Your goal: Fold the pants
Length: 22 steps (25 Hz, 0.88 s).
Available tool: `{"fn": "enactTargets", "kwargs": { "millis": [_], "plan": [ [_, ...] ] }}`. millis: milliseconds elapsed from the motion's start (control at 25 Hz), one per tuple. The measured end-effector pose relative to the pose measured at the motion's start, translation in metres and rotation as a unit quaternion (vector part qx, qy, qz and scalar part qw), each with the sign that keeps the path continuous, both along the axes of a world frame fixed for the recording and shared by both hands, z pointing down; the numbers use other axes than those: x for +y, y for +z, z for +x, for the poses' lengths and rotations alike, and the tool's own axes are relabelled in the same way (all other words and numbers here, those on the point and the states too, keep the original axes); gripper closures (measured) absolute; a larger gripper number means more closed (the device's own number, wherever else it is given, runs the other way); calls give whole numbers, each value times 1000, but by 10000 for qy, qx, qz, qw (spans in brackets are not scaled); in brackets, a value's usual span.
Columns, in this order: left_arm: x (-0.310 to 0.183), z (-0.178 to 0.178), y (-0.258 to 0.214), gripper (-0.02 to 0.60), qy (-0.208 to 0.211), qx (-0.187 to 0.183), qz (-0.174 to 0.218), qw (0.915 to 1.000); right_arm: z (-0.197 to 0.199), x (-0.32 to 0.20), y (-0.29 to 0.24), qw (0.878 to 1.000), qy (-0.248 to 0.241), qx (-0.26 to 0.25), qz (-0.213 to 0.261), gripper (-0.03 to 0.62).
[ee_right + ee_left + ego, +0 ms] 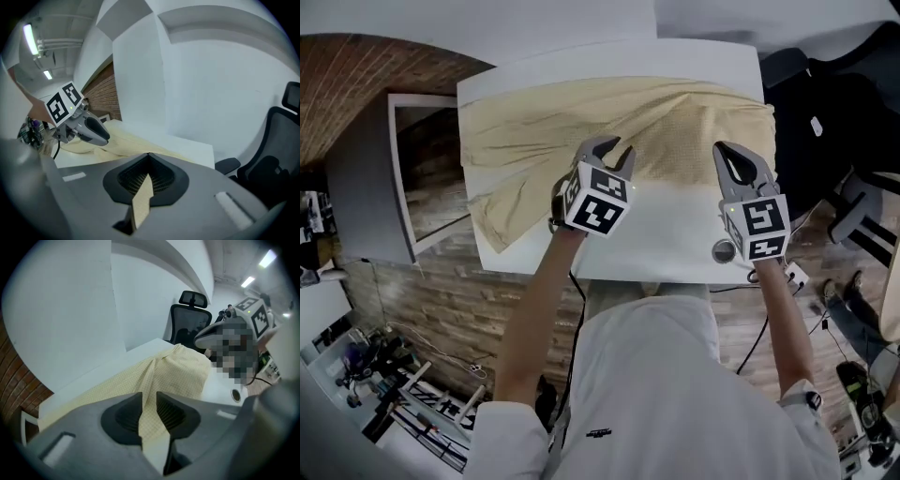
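1. Right tongs [149,158]: pressed together, pinching a narrow strip of pale yellow cloth that hangs out below the pads. From the head view these tongs [727,152] sit over the desk's right end.
2. Left tongs [149,395]: a narrow gap between the pads. Checked cloth and then bare desk show through the gap, but no pad is seen pressing on cloth, so I read them as not gripping. From the head view they [607,150] hang over the desk's middle, just above the cloth's near edge.
3. Pants [562,122]: spread flat over the far half of the desk [675,234]. The near half is bare. One corner trails toward the desk's near left corner. A raised crease runs through the cloth toward the desk's right end.
4. Long axis of the pants: along the desk's length, left to right, square to the way both tongs point.
5. Key relation: the cloth lies ahead of and under both tongs, toward the desk's far edge. Both tongs stand along the cloth's near edge.
6. Judgement: the right hand has its hold and the left does not. Before any lift, the left tongs likely need to shut on that near edge, or the fold will drag from one side and skew.
7. Beyond the desk's right end: a black office chair [187,319].
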<state>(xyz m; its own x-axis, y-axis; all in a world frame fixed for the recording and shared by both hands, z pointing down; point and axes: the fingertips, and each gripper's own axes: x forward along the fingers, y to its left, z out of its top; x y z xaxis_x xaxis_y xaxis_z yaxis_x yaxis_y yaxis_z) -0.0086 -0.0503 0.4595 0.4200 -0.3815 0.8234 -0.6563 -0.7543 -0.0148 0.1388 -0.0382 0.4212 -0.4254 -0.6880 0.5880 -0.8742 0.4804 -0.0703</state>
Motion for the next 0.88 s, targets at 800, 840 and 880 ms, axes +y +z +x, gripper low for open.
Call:
{"fn": "enactTargets", "kwargs": {
  "millis": [800, 840, 880],
  "plan": [
    [94, -213, 48, 494, -1067, -562, -114, 9926, -224, 23, 18, 9620, -2545, 965, 229, 530],
    [98, -222, 51, 494, -1090, -602, -138, 9921, -230, 23, 20, 9563, -2697, 1106, 226, 528],
    [101, -230, 54, 491, -1097, -637, -171, 9918, -236, 24, 22, 9496, -2857, 1269, 230, 526]
  ]
}}
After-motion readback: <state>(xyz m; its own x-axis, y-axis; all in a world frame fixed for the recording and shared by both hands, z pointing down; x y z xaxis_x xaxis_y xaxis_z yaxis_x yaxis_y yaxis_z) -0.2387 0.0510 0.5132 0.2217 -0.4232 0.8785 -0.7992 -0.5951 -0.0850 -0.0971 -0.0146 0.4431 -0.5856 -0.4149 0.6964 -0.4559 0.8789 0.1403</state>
